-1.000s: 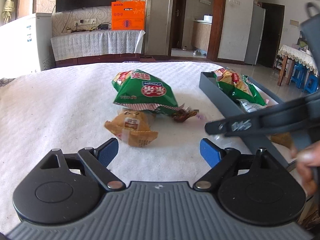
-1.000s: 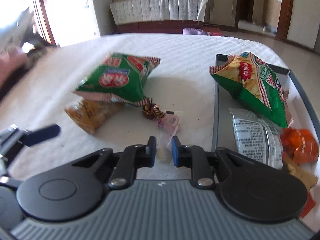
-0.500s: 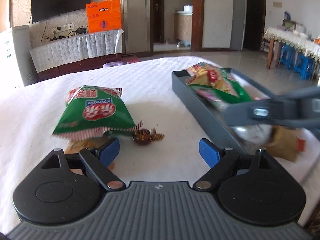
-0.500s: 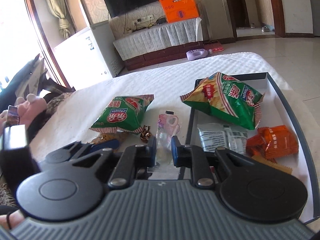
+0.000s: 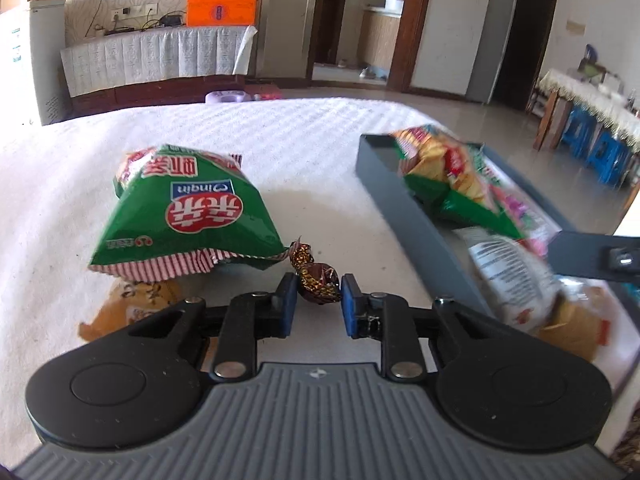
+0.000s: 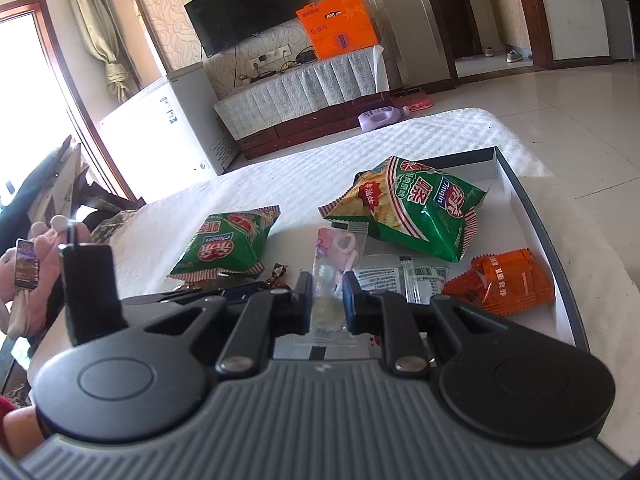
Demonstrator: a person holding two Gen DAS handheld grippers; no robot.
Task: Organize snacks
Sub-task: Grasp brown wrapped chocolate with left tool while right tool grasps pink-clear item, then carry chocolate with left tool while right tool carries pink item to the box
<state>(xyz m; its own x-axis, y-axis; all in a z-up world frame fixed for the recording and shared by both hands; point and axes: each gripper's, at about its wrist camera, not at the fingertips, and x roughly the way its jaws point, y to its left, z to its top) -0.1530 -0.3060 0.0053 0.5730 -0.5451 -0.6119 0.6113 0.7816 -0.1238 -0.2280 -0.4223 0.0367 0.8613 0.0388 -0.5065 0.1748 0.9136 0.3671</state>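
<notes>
Step in hand was pickup and transfer. The left gripper (image 5: 319,300) pinched a brown foil-wrapped candy (image 5: 316,280) at lower centre, on the white cloth. The right gripper (image 6: 327,304) held a clear pink-printed sachet (image 6: 334,264) over the grey tray's (image 6: 532,208) near edge (both pitched downward). Next, probably: lift candy, carry rightward to tray.

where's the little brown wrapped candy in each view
Left wrist: brown wrapped candy at lower centre, clamped in the left tool.
Right wrist: only its twisted end peeks out at left of centre, below the green chip bag.
Shared landmark: that green chip bag, just left of the candy.
</notes>
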